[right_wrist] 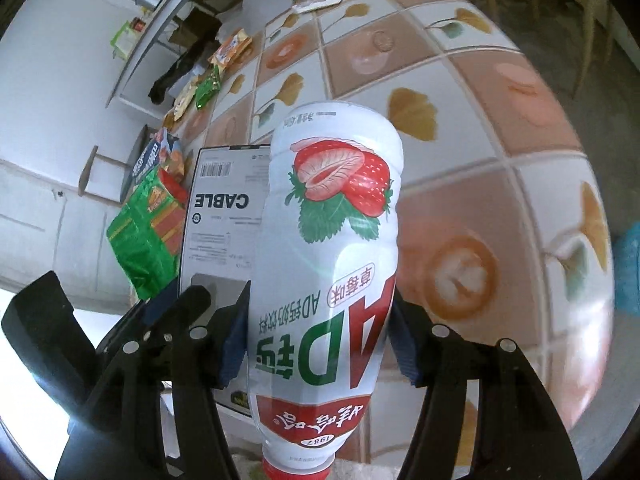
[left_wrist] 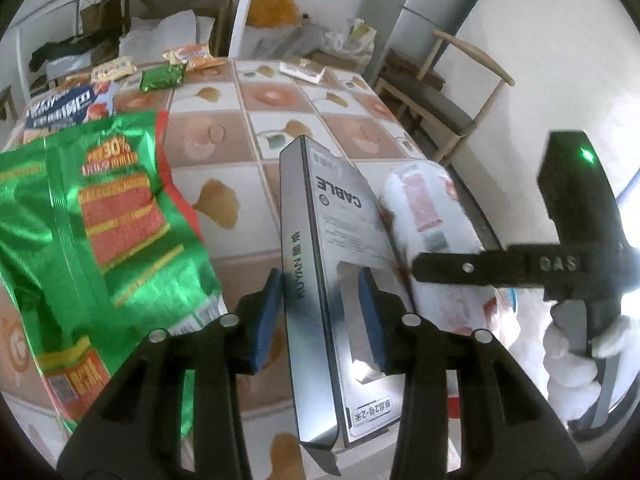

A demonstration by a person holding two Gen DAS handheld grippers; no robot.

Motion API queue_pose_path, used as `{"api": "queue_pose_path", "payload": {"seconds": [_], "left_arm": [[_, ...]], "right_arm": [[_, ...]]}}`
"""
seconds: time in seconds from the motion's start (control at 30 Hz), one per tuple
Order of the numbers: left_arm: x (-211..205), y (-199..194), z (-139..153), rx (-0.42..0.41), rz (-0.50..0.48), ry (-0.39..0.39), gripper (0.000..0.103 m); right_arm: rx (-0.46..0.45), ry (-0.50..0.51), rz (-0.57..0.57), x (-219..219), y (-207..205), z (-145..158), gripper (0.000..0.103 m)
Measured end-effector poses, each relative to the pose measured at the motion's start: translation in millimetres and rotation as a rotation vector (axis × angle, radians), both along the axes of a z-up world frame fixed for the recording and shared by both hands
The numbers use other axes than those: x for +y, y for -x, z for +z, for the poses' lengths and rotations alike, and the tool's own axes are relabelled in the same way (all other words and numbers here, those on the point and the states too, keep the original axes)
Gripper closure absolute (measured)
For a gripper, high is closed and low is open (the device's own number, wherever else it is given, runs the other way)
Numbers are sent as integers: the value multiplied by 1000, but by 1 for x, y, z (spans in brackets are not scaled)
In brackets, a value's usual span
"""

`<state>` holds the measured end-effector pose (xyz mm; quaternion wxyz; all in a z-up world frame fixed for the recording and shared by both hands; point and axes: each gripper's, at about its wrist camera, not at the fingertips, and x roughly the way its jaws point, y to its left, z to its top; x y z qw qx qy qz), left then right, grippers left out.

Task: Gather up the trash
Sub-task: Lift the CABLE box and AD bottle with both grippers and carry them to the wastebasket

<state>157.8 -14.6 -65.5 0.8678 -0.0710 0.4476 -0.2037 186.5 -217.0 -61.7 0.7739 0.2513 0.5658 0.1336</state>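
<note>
My left gripper (left_wrist: 320,316) is shut on a silver cable box (left_wrist: 320,264) marked "CABLE" and holds it on edge above the tiled table (left_wrist: 248,132). My right gripper (right_wrist: 320,344) is shut on a white strawberry milk bottle (right_wrist: 332,240), held with its red cap toward the camera. The bottle also shows in the left wrist view (left_wrist: 432,216), right of the box. The box also shows in the right wrist view (right_wrist: 220,216), left of the bottle. A large green snack bag (left_wrist: 92,240) lies on the table to the left.
More wrappers lie at the table's far edge: a small green packet (left_wrist: 162,78), orange packets (left_wrist: 192,54), a white box (left_wrist: 302,70), a blue bag (left_wrist: 68,106). A wooden chair (left_wrist: 440,100) stands at the right. White shelves (left_wrist: 132,20) stand behind.
</note>
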Motion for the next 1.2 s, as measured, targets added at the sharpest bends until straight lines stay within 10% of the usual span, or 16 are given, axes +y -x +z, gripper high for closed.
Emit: {"api": "queue_pose_path", "payload": {"seconds": [0.3,0.87,1.2], "left_arm": [[4,15,13,-21,35,-7,32],[37,16,11,87,80,201,23],[-11,1,10,48,46,-2,19]], "right_arm": [[-43,19,-81,-23,13,4,44],[-48,-59,-169,-51,11,-8,42],[-58,-93,-145,-55,10,-12,41]]}}
